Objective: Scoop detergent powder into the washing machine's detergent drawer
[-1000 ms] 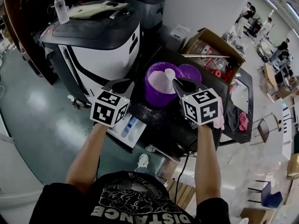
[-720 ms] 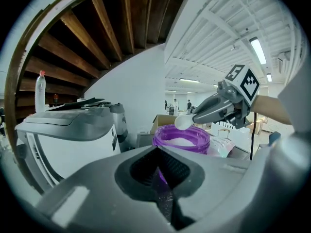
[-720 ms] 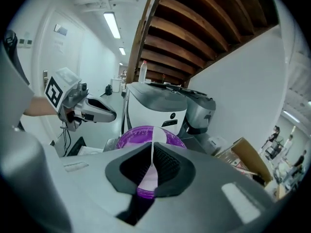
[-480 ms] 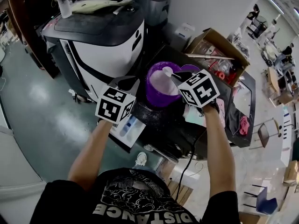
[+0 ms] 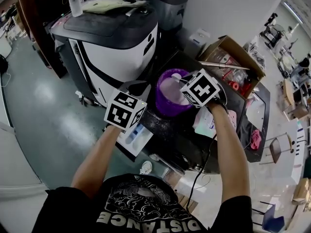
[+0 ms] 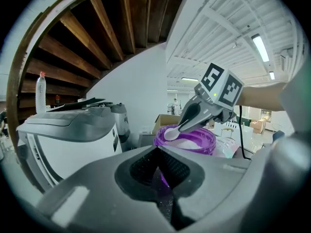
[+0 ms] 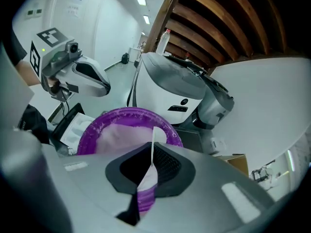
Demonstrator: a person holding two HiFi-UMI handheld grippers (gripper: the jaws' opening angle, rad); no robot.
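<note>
Since a second ago your right claw (image 7: 149, 171) has swung in over the purple tub (image 5: 165, 108). It is pinching the thin handle of the white spoon (image 6: 171, 133), whose bowl hangs just above the powder. Your left claw (image 6: 158, 174) is pressed together on nothing, near the detergent drawer (image 5: 133, 135) down to the tub's left. The risk is that the handle twists in the pads, or that a heaped bowl spills onto the counter (image 5: 180, 135) on the way across.

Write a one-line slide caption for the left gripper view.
Right gripper holds a white scoop over the purple tub of white powder.
</note>
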